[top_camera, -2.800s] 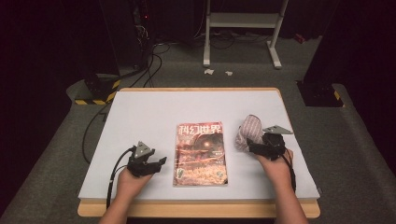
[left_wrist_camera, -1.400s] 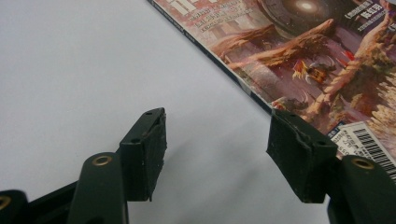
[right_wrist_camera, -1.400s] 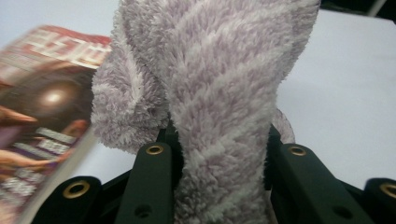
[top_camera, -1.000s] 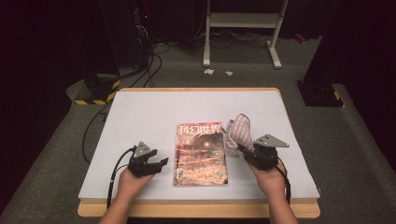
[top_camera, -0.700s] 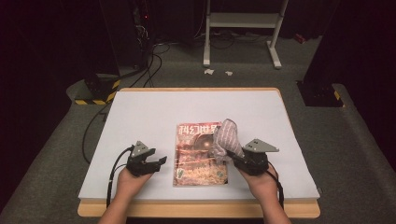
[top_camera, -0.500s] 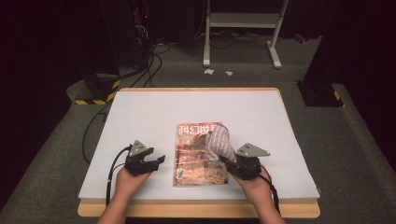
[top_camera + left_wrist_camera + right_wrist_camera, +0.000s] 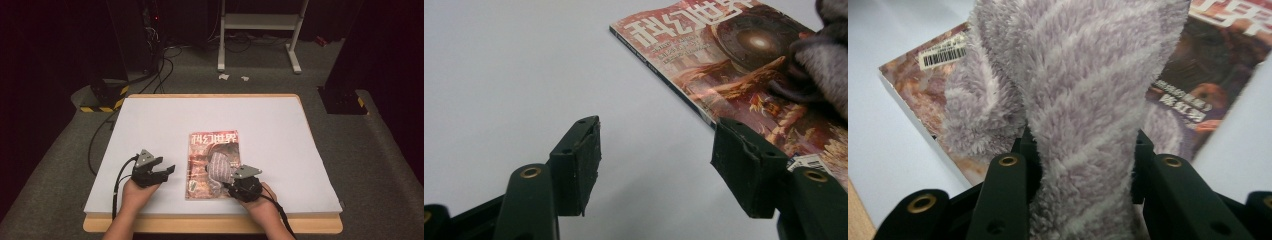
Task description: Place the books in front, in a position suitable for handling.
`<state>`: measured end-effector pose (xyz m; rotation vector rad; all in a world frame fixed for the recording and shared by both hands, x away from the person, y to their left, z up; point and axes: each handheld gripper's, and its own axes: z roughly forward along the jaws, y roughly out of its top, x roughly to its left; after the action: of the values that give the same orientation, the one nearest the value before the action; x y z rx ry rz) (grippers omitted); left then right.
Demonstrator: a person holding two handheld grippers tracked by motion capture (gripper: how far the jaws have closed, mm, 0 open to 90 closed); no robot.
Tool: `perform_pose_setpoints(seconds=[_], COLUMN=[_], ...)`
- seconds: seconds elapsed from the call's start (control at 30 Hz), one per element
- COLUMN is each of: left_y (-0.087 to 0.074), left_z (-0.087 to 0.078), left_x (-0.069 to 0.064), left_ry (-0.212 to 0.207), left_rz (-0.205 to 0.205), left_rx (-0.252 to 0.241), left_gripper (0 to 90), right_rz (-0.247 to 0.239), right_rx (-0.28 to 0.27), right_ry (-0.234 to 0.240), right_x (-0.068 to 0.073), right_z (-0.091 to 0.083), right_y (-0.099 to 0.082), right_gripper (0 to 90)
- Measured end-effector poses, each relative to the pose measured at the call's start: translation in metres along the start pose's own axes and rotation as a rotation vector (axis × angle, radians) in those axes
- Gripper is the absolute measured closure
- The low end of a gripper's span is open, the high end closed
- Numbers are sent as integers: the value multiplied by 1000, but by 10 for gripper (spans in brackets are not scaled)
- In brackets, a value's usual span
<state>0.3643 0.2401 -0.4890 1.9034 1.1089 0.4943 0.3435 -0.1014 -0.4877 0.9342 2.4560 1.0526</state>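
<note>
A magazine with a red illustrated cover lies flat in the middle of the white table. My right gripper is shut on a fluffy grey-lilac striped cloth, which rests on the magazine's lower right part. In the right gripper view the cloth rises between the jaws and drapes over the cover. My left gripper stands open on the table just left of the magazine, holding nothing. The left gripper view has the magazine's spine edge beyond the right jaw.
The table's wooden front edge runs close below both hands. A white metal stand and cables sit on the floor behind the table. A yellow-black striped base lies at the far left.
My right gripper carried the cloth leftward from the table's right side onto the magazine and lowered it onto the cover. The left gripper stayed put.
</note>
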Motion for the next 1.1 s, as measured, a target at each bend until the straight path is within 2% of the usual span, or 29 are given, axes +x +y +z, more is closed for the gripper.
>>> perform_pose_setpoints(seconds=[0.13, 0.4, 0.47, 0.5, 0.67, 0.83, 0.97, 1.1], left_y=[0, 1, 1, 1, 1, 1, 1, 1], left_z=[-1, -6, -7, -7, -11, -14, -15, -14], left_x=[3, 9, 12, 13, 17, 21, 23, 23], left_ry=[7, 12, 12, 14, 22, 34, 34, 33], left_rz=[-1, -25, -31, -32, -42, -52, -55, -57], left_rx=[7, -13, -14, -17, -25, -27, -29, -26], left_gripper=[363, 364, 365, 365, 365, 367, 368, 370], right_rz=[-21, -76, -74, -90, -119, -138, -146, -132], right_rx=[5, 20, 21, 19, 23, 18, 17, 18], right_ry=[-2, 38, 44, 62, 103, 124, 122, 105], right_x=[5, 27, 31, 39, 62, 76, 78, 71], right_z=[3, 18, 21, 27, 40, 49, 50, 44], right_y=[3, 19, 21, 27, 40, 49, 50, 44], right_gripper=[651, 650, 650, 650, 649, 648, 650, 651])
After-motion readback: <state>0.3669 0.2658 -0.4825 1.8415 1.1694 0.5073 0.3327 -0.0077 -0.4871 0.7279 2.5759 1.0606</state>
